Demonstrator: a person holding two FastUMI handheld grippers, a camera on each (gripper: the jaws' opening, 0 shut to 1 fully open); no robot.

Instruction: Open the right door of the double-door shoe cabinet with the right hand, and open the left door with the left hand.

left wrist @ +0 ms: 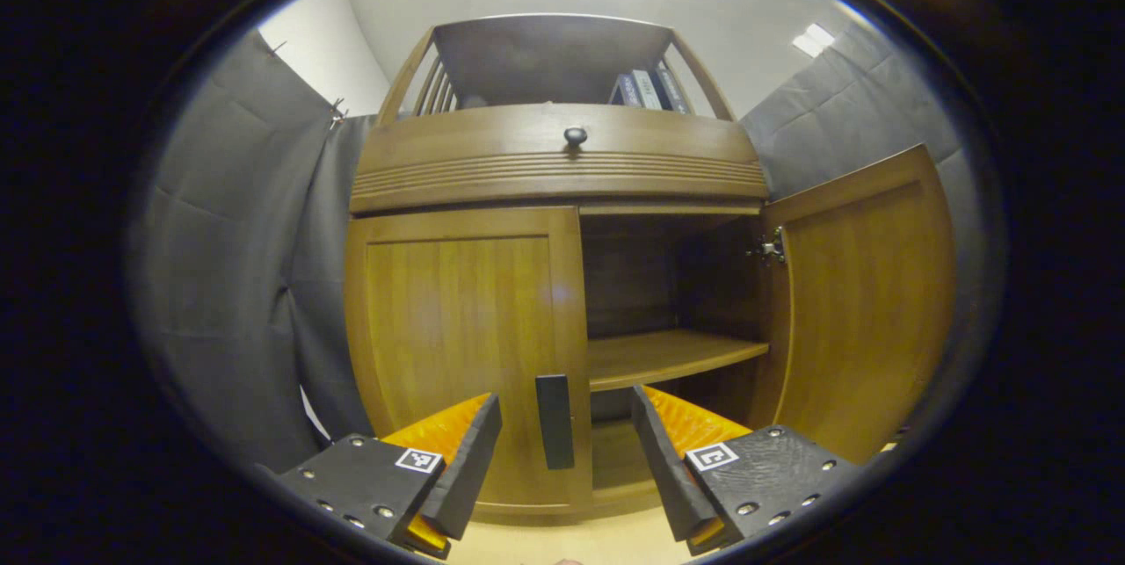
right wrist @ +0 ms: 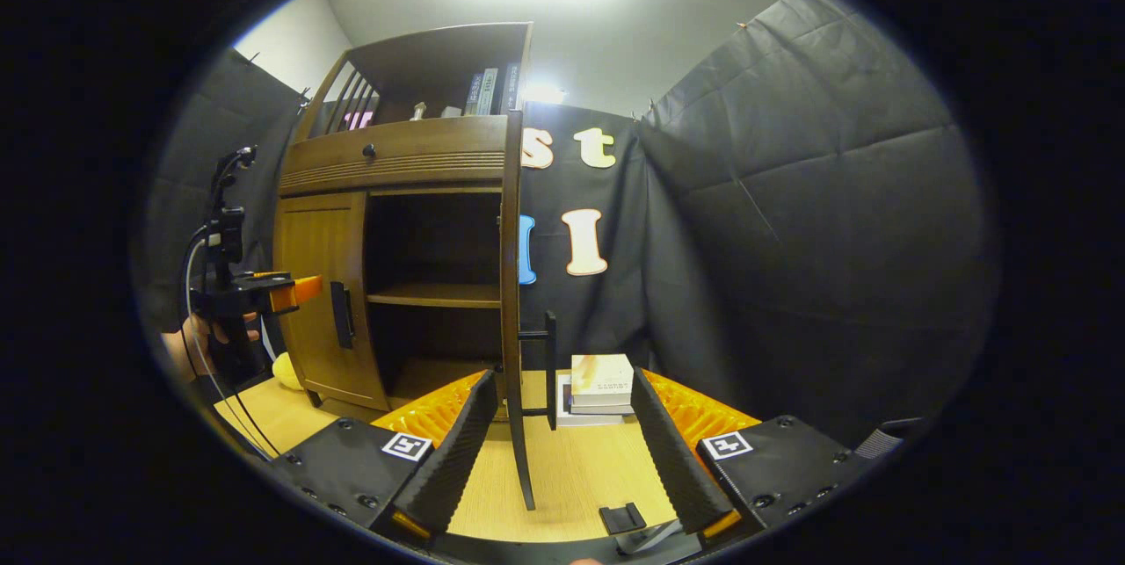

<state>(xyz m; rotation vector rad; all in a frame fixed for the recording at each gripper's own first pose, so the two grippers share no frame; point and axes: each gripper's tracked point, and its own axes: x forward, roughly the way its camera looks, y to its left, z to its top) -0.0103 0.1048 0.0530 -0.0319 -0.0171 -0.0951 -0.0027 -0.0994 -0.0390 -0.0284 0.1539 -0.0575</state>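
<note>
The wooden shoe cabinet (left wrist: 562, 165) faces me in the left gripper view. Its left door (left wrist: 457, 328) is closed, and the dark handle (left wrist: 555, 421) on it lies a little beyond the gap of my open left gripper (left wrist: 567, 459). The right door (left wrist: 866, 301) is swung wide open, baring a shelf (left wrist: 668, 354). In the right gripper view that right door (right wrist: 512, 284) stands edge-on, its handle (right wrist: 549, 367) just ahead of my open right gripper (right wrist: 562, 451); neither finger touches it. Farther left, the left gripper (right wrist: 308, 288) hovers close to the left door's handle (right wrist: 341, 315).
A small stack of books (right wrist: 600, 389) lies on the light floor to the right of the open door. A hand (right wrist: 189, 345) with a cable holds the left gripper. Black cloth walls (right wrist: 791, 196) close in on the right and behind. A drawer knob (left wrist: 575, 136) sits above the doors.
</note>
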